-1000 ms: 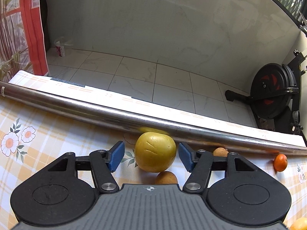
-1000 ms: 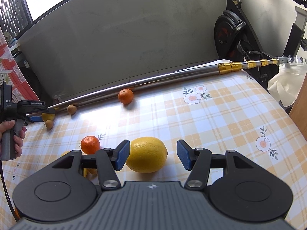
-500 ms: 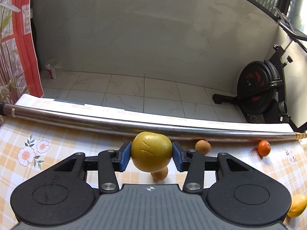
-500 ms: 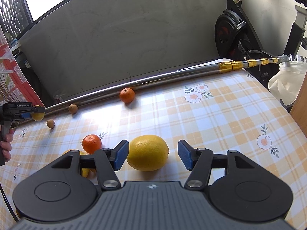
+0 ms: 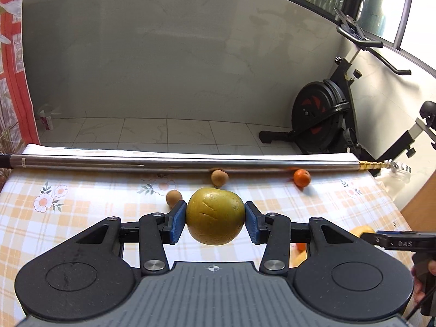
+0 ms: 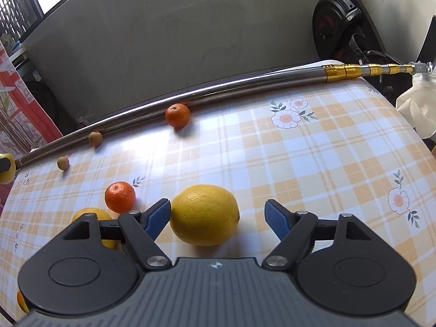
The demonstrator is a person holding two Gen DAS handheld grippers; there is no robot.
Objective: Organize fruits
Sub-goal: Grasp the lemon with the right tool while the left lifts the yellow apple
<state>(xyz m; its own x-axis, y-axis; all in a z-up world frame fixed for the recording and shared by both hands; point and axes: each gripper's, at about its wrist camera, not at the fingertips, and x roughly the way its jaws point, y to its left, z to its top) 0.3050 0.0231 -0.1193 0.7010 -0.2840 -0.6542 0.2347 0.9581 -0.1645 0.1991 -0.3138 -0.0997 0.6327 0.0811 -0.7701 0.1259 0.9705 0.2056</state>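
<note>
Metal pole lines tablecloth's far edge.

Left gripper: both blue pads pressed flat against opposite sides of a yellow-green fruit, which hangs clear of the table; its jaws have just been closing on it. Right gripper: pointed steeply downward, jaws spread and just been opening, a lemon lying between them (left pad near or at the rind, right pad apart). At the left view's right edge, a hand grips the right gripper's handle.
</note>
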